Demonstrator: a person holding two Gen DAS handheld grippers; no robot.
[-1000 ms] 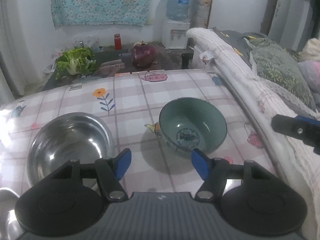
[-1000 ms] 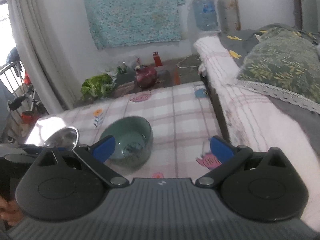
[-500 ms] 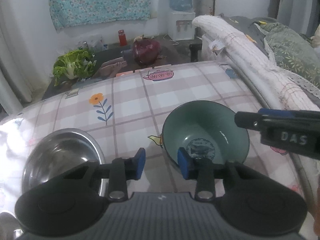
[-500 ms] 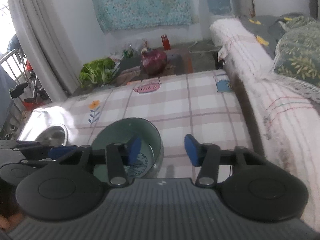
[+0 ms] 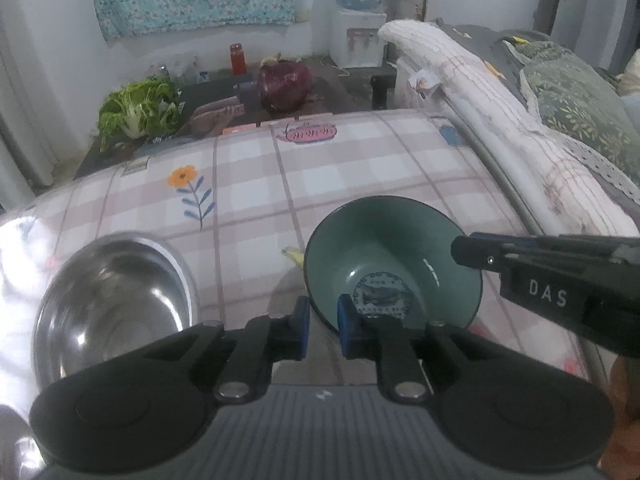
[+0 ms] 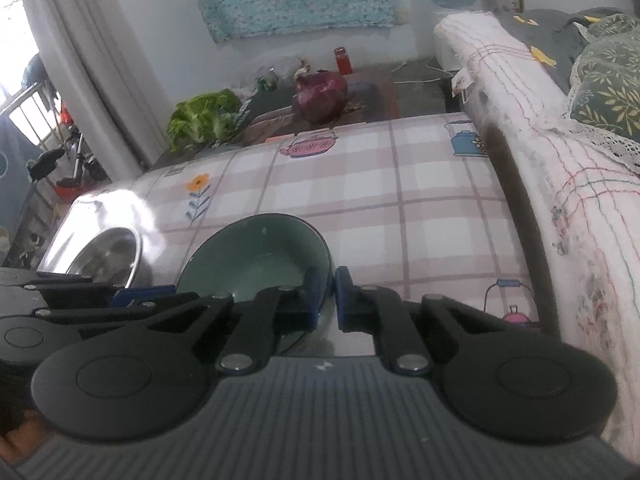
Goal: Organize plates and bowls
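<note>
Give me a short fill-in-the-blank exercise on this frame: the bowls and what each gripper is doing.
1. The left gripper is shut on the near rim of the ____ bowl.
2. The right gripper is shut on the rim of the ____ bowl, at another point.
3. The empty bowl standing apart from the gripped one is made of ____.
4. Both bowls stand on a ____ tablecloth.

Missing words: green; same; steel; checked
</note>
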